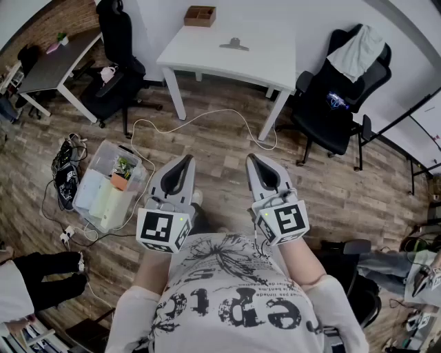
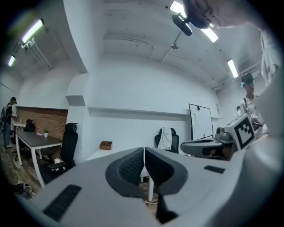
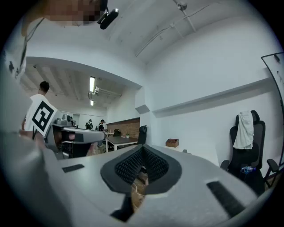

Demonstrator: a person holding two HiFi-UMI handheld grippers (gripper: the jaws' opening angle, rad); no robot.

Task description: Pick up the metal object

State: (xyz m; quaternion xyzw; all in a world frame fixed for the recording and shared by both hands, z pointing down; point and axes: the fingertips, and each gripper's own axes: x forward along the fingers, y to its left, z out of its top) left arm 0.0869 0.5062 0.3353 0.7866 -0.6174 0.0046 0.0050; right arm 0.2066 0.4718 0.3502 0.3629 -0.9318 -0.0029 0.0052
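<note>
At the far left stands a dark desk [image 1: 54,63], with a black chair [image 1: 114,58] just beside it; nearer, on the wood floor [image 1: 220,141], lies a clear bin [image 1: 103,155] with a tangle of cords [image 1: 65,169] at its left; a white cable [image 1: 207,116] runs from the bin across the floor toward the table legs.

The left gripper [image 1: 187,160] is held low in front of the person, pointing away; its jaws are pressed together along their whole length, with nothing between them.

Ahead stands a white table [image 1: 207,58]; a wooden box [image 1: 200,15] sits at its far left corner; the metal object [image 1: 234,45] lies flat on the top, right of the box, near the middle, well apart from both grippers.

The right gripper [image 1: 252,158] is beside the left one, level with it and a little apart; its jaws are closed tight too and hold nothing.

At the right a second chair [image 1: 337,103] stands near the table, a white cloth [image 1: 358,49] draped over its back.
</note>
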